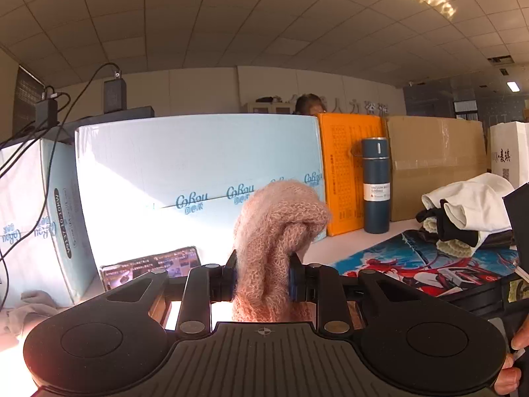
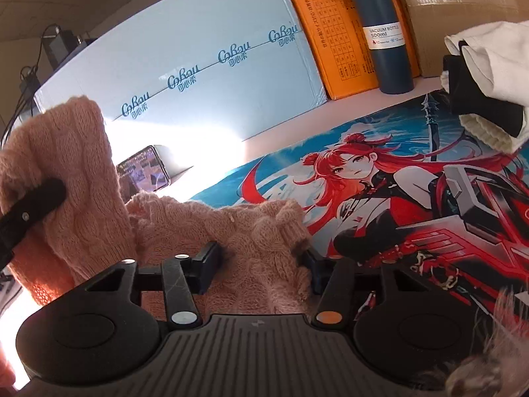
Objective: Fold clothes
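A fuzzy pink knitted sweater (image 1: 277,228) is held up off the table. My left gripper (image 1: 263,281) is shut on a bunched fold of it, which rises above the fingers and flops over. In the right wrist view the same pink sweater (image 2: 251,241) drapes across my right gripper (image 2: 261,264), whose fingers pinch a thick fold of it. Another part of the sweater hangs at the left, where the other gripper's black finger (image 2: 33,205) shows against it. Below lies an anime-print mat (image 2: 413,198).
A pile of white, black and cream clothes (image 2: 486,79) sits at the mat's far right. A blue vacuum bottle (image 2: 380,33), an orange box (image 2: 334,33), a pale blue carton (image 2: 198,66) and a cardboard box (image 1: 436,165) line the back. A phone (image 2: 145,172) leans at left.
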`<control>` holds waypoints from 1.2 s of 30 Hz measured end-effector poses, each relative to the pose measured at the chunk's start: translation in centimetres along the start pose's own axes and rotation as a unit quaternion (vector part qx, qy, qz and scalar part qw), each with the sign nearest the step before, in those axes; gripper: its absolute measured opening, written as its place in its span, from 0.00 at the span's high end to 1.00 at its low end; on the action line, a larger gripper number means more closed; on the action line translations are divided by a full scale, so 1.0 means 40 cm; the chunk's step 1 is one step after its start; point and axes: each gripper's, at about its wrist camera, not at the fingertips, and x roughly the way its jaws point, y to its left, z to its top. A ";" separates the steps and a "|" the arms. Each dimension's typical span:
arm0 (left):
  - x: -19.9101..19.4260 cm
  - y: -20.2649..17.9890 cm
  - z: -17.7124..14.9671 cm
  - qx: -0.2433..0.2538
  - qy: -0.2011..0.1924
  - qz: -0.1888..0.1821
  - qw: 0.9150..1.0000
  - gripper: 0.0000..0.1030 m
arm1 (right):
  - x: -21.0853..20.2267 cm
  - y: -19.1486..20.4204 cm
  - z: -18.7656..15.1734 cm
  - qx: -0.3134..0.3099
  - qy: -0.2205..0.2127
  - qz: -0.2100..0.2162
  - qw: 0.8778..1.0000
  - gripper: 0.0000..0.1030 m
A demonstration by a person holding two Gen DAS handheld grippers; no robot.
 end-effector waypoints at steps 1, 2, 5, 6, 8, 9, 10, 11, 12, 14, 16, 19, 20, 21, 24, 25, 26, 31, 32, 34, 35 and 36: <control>-0.001 0.006 0.003 0.000 -0.003 0.007 1.000 0.76 | 0.007 0.014 0.007 -0.021 0.001 -0.003 1.000 0.75; -0.003 0.012 0.006 -0.001 -0.006 0.013 1.000 0.76 | 0.012 0.028 0.015 -0.043 -0.002 -0.007 0.999 0.77; -0.008 0.048 0.020 -0.012 -0.018 0.043 0.999 0.76 | 0.013 0.061 0.044 -0.096 -0.037 -0.027 0.994 0.81; -0.010 0.063 0.025 -0.022 -0.021 0.051 0.998 0.77 | 0.011 0.065 0.057 -0.102 -0.050 -0.035 0.993 0.81; -0.015 0.091 0.035 -0.052 -0.027 0.062 0.996 0.78 | 0.005 0.063 0.086 -0.103 -0.083 -0.055 0.990 0.82; -0.017 0.103 0.036 -0.067 -0.030 0.065 0.995 0.78 | 0.002 0.059 0.098 -0.105 -0.104 -0.070 0.987 0.82; -0.019 0.115 0.037 -0.082 -0.032 0.068 0.994 0.78 | -0.002 0.051 0.109 -0.104 -0.126 -0.089 0.983 0.82; -0.017 0.124 0.034 -0.096 -0.032 0.070 0.992 0.79 | -0.004 0.038 0.119 -0.096 -0.144 -0.106 0.979 0.82; -0.010 0.129 0.026 -0.110 -0.029 0.068 0.991 0.79 | -0.006 0.018 0.130 -0.082 -0.157 -0.118 0.977 0.82; 0.005 0.139 0.007 -0.136 -0.019 0.066 0.988 0.79 | -0.003 -0.031 0.145 -0.048 -0.169 -0.137 0.975 0.82; 0.036 0.147 -0.024 -0.167 0.012 0.056 0.984 0.79 | 0.007 -0.080 0.147 -0.020 -0.166 -0.151 0.974 0.82; 0.075 0.155 -0.072 -0.199 0.065 0.048 0.977 0.78 | 0.031 -0.142 0.142 0.018 -0.139 -0.168 0.976 0.82; 0.083 0.156 -0.082 -0.200 0.077 0.054 0.975 0.78 | 0.038 -0.161 0.142 0.034 -0.126 -0.167 0.977 0.82; 0.088 0.159 -0.089 -0.201 0.088 0.062 0.974 0.75 | 0.046 -0.180 0.142 0.051 -0.113 -0.166 0.978 0.82; 0.099 0.172 -0.103 -0.201 0.112 0.089 0.969 0.63 | 0.050 -0.196 0.135 0.070 -0.105 -0.160 0.979 0.82; 0.101 0.178 -0.108 -0.200 0.120 0.105 0.967 0.56 | 0.049 -0.194 0.133 0.069 -0.106 -0.160 0.979 0.82; 0.100 0.185 -0.112 -0.200 0.124 0.120 0.965 0.41 | 0.048 -0.192 0.131 0.068 -0.107 -0.159 0.979 0.81; 0.086 0.222 -0.115 -0.202 0.121 0.179 0.955 0.21 | 0.046 -0.196 0.123 0.084 -0.107 -0.158 0.978 0.71; 0.082 0.223 -0.111 -0.199 0.116 0.182 0.956 0.17 | 0.045 -0.199 0.121 0.090 -0.109 -0.157 0.978 0.61; 0.072 0.218 -0.099 -0.193 0.099 0.176 0.960 0.15 | 0.043 -0.203 0.120 0.102 -0.110 -0.148 0.977 0.50; 0.068 0.212 -0.091 -0.189 0.090 0.161 0.965 0.14 | 0.042 -0.205 0.119 0.108 -0.111 -0.143 0.978 0.46; 0.068 0.194 -0.082 -0.173 0.086 0.132 0.972 0.13 | 0.041 -0.206 0.119 0.113 -0.111 -0.137 0.978 0.45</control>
